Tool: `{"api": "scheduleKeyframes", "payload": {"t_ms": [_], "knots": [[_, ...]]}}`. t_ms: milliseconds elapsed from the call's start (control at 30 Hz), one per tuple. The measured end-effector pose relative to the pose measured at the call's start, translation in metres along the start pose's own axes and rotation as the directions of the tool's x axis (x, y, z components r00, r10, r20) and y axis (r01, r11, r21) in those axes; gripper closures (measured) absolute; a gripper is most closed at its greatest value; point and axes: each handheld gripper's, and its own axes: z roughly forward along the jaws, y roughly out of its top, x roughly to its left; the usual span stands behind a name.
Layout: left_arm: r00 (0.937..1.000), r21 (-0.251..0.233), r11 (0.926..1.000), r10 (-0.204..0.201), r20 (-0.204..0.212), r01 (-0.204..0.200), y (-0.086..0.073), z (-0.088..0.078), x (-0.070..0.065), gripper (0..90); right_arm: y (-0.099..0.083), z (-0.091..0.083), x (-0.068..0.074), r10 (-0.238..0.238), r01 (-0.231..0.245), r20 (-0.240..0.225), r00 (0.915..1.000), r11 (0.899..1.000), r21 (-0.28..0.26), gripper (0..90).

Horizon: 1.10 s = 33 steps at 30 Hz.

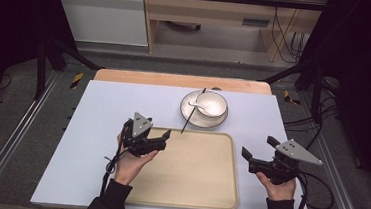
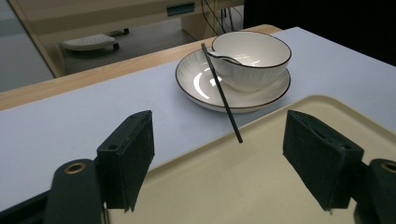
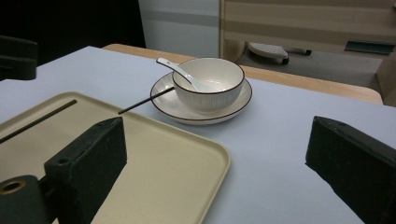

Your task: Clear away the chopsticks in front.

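Nearest the camera, two forearms came in from the near edge of the desk [image 1: 103,103], each hand carrying a hand-held gripper. Left hand-held gripper [image 1: 167,135] hovered over the near-left part of the beige tray [image 1: 202,186], its jaws spread wide and holding nothing. Right hand-held gripper [image 1: 256,152] hung off the tray's right edge, also wide and empty.

One black chopstick [image 1: 193,110] leaned across the rim of the plate [image 1: 187,115] that carried the bowl [image 1: 212,105], with a white spoon [image 1: 194,103] resting in that bowl. Its long axis ran from far right down to near left, the lower tip reaching over the tray's far edge. In the left gripper view that tip [image 2: 239,138] hung just ahead, between the two pads. So the left hand-held gripper was clearly the nearer one, the chopstick lying just beyond it toward the far right, pointing almost straight at it; a grasp would probably need the jaws turned across the stick.
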Motion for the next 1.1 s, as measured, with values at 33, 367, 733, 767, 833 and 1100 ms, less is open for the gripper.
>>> {"api": "scheduleKeyframes", "payload": {"t_ms": [33,367,733,767,833,1100], "knots": [[1.0000,0.000,1.0000,0.003,0.004,-0.003,0.002,0.005,0.000,22.3,0.000,0.000,0.000,0.000,0.000,0.001,1.0000,1.000,0.000,5.3],[0.9987,0.032,0.9993,0.019,0.047,-0.021,0.011,0.042,-0.001,20.5,0.000,-0.001,0.000,0.002,-0.002,0.004,1.0000,1.000,-0.001,5.3],[0.9962,0.097,0.9926,0.068,0.055,-0.073,0.020,0.077,-0.007,22.5,0.000,-0.001,-0.002,0.006,-0.006,0.004,1.0000,1.000,-0.003,5.5],[0.9962,0.097,0.9926,0.068,0.055,-0.073,0.020,0.077,-0.007,23.2,0.000,-0.001,-0.002,0.006,-0.006,0.004,1.0000,1.000,-0.003,5.5],[0.9943,0.114,0.9885,0.094,0.052,-0.099,0.022,0.083,-0.009,23.7,0.001,-0.002,-0.003,0.007,-0.007,0.004,1.0000,1.000,-0.007,5.5],[0.9942,0.166,0.9803,0.102,0.034,-0.106,0.025,0.115,-0.010,29.0,0.002,-0.004,-0.003,0.005,-0.005,0.002,1.0000,1.000,-0.011,5.7]]}}
